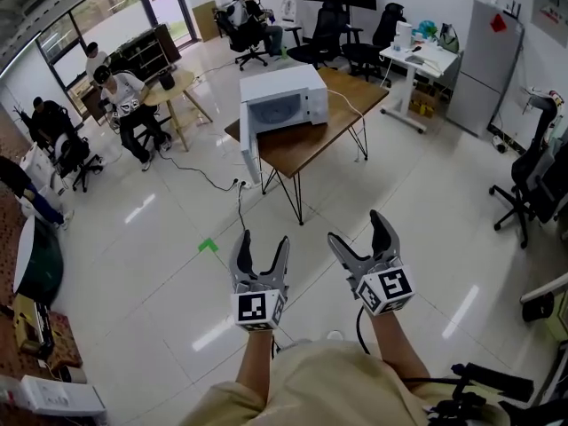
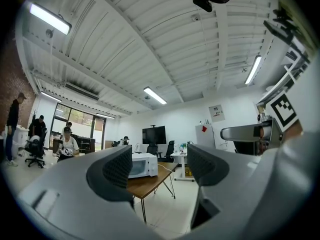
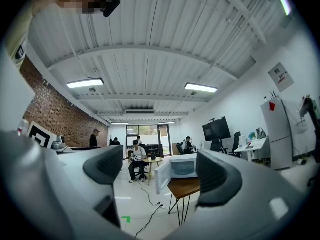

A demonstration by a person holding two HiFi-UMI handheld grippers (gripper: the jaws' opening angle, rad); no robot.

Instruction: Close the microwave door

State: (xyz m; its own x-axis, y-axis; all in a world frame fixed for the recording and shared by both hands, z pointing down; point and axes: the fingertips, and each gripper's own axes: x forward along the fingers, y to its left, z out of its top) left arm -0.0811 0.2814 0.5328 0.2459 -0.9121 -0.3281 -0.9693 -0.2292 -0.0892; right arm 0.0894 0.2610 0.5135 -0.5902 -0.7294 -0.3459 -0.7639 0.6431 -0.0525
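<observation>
Your left gripper (image 1: 264,243) & right gripper (image 1: 358,230) sit half-open, empty; push upper-center microwave door (image 1: 249,145), prob. light & stiff, at free edge.

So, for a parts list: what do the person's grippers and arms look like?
The left gripper and right gripper each have curved grey fingers with dark dimpled pads and a white cube bearing black square markers. A black cable runs by the right wrist. The person wears a beige top.
</observation>
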